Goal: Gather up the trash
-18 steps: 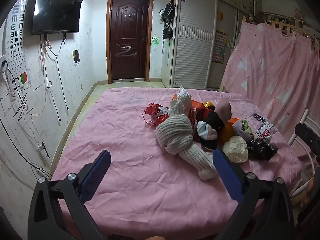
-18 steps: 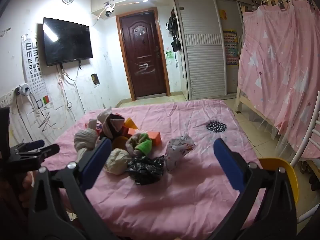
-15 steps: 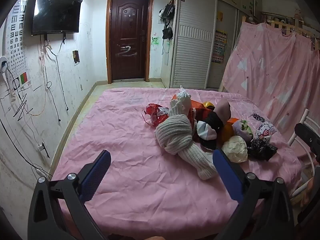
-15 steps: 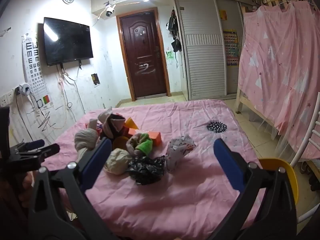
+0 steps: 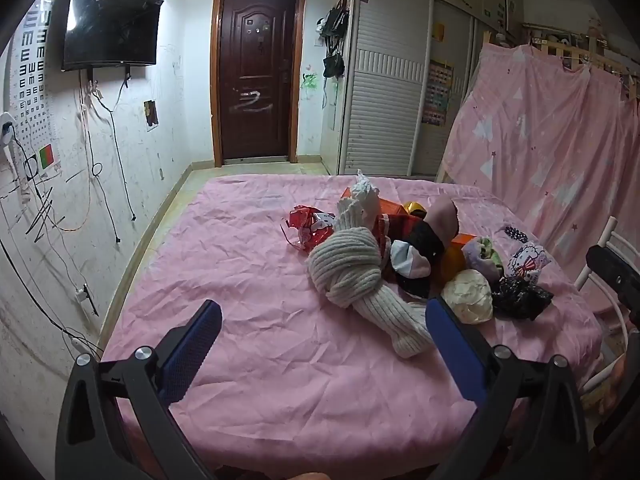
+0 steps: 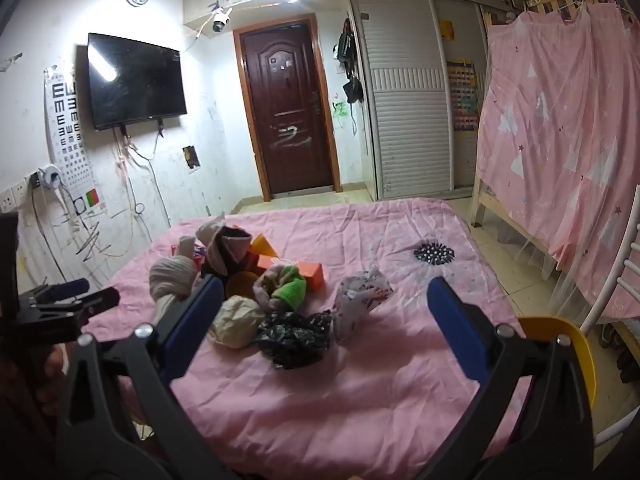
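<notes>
A pink sheet [image 5: 248,264] covers the whole work surface, with white scribbled walls around it. Taking the dark brown door [image 5: 256,76] as the landmark: left of it hang one black television [image 5: 110,26] and one eye chart [image 5: 34,80], right of it stands a white slatted wardrobe [image 5: 384,112], then a pink curtain [image 5: 552,136]. In front of the door, on the sheet, lies one heap of clutter: one knotted cream sock [image 5: 352,276], one crumpled beige paper ball [image 5: 468,296], one crumpled black bag [image 5: 520,298] (the trash sits at the heap's near right edge). The left gripper [image 5: 320,340] and right gripper [image 6: 324,320] both hang spread wide, grasping nothing.
</notes>
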Tool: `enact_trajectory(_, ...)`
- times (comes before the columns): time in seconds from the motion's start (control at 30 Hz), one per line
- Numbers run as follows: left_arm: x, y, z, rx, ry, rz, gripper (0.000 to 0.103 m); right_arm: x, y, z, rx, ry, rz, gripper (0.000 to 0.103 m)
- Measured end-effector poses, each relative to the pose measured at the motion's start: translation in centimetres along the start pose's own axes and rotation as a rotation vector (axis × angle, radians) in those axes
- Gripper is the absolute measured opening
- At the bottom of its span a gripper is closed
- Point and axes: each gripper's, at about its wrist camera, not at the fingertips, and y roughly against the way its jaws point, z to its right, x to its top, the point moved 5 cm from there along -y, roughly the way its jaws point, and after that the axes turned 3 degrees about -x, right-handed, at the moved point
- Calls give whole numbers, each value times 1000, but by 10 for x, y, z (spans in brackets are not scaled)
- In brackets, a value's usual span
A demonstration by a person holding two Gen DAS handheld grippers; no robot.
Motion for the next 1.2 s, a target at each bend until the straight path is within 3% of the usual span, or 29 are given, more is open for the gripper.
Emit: enact_trajectory(1.2, -1, -2, 8, 0, -6, -4, 94, 1, 2, -5, 0, 6, 3, 98)
